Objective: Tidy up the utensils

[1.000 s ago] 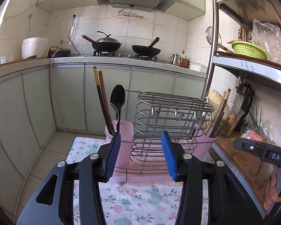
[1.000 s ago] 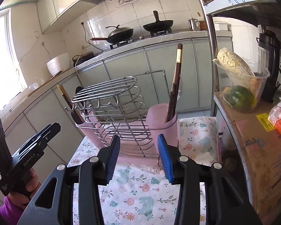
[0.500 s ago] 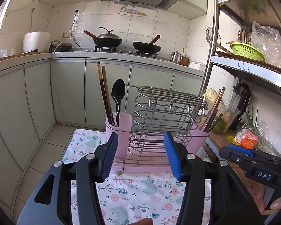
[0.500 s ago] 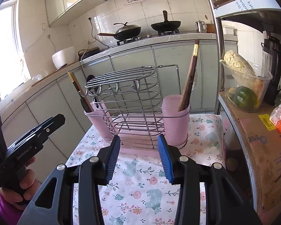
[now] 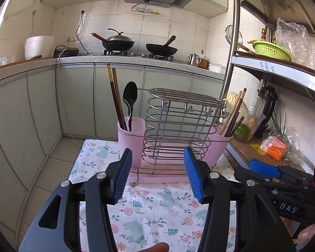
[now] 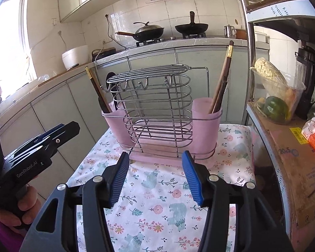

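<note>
Both tools have drawn back from the rack (image 5: 178, 134) since the earlier frames, so it sits smaller and more square-on in each wrist view. Left tool (image 5: 156, 172) hangs in front of the rack with its blue pads apart and nothing between them. Right tool (image 6: 155, 174) is opening, also empty.

On the table (image 6: 168, 199), the rack stands at the far end of the flowered cloth. Left of the rack's wire basket, a pink cup (image 5: 131, 138) holds chopsticks (image 5: 115, 96) and a dark spoon (image 5: 130, 98); right of the basket, a second cup (image 6: 205, 124) holds more chopsticks (image 6: 221, 79).

No loose utensil shows on the cloth in front of the rack, so the sorting looks finished or nearly so.
</note>
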